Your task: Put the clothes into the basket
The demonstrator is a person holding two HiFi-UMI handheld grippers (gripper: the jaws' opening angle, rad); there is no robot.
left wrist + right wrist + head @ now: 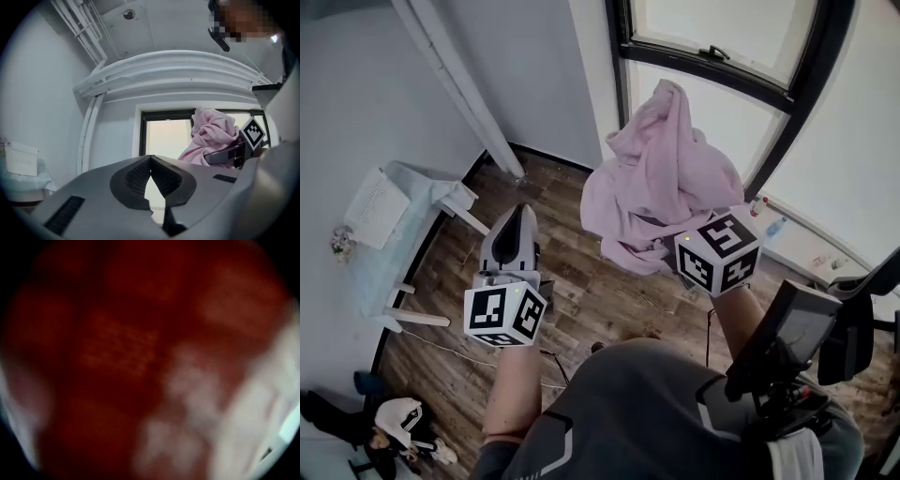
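Pink garment (661,178), soft and thick w/ deep folds, bunched in a heap high above the wood floor (581,291), one peak sticking up in front of the window (722,56). Bulk heaped on and around right claw (220,156), loose lower edge hanging on its left side. In the head view only the marker cube (717,251) clear of the cloth at the near end. From left gripper view: same bundle (213,133) piled on top of a grey jaw, at right, against the bright glass. Right gripper view filled w/ blurred dark-red and pale cloth right on the lens, so no jaws visible there. Spread wide under the garment, but whether pressing on the cloth or loose: cannot tell.

Left claw (517,214) held level, left of the garment and apart from it, clenched tip to tip, nothing between the pads.

Around: white pipe (459,89) slanting down the far-left wall to the floor. White surface (380,211) at far left by the wall, pale cover on it. Black window frame far right, two small bottles (776,226) on the sill just right of the cube. Dark screen-like device (797,328) near right, close to the right forearm. Second person (398,422) low at near left on the floor.
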